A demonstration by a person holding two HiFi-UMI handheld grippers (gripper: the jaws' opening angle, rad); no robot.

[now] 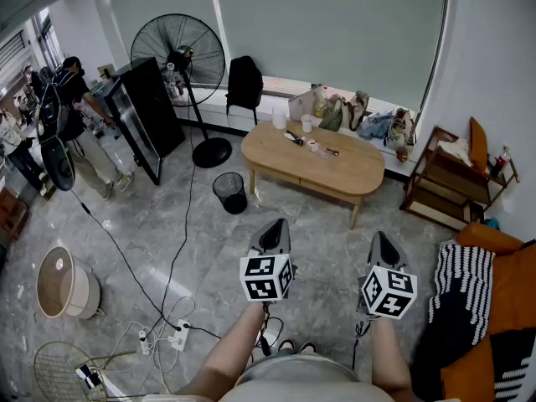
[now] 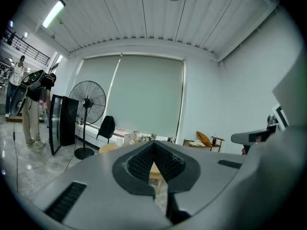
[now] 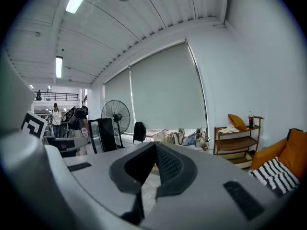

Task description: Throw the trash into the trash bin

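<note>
In the head view a black mesh trash bin (image 1: 229, 192) stands on the floor by the left end of a low wooden table (image 1: 343, 174). Small bits of trash (image 1: 311, 146) and a white cup (image 1: 307, 123) lie on the table top. My left gripper (image 1: 272, 234) and my right gripper (image 1: 383, 248) hover side by side over the floor, well short of the table and the bin. Both point toward the table. In the left gripper view the left gripper's (image 2: 154, 145) tips meet with nothing between them. In the right gripper view the right gripper (image 3: 155, 146) is likewise shut and empty.
A standing fan (image 1: 180, 53) and a black cabinet (image 1: 146, 111) stand at the back left, with a person (image 1: 79, 115) beside them. Cables and a power strip (image 1: 178, 335) lie on the floor to my left. A wooden shelf (image 1: 444, 178) and an orange sofa (image 1: 502, 308) are on the right.
</note>
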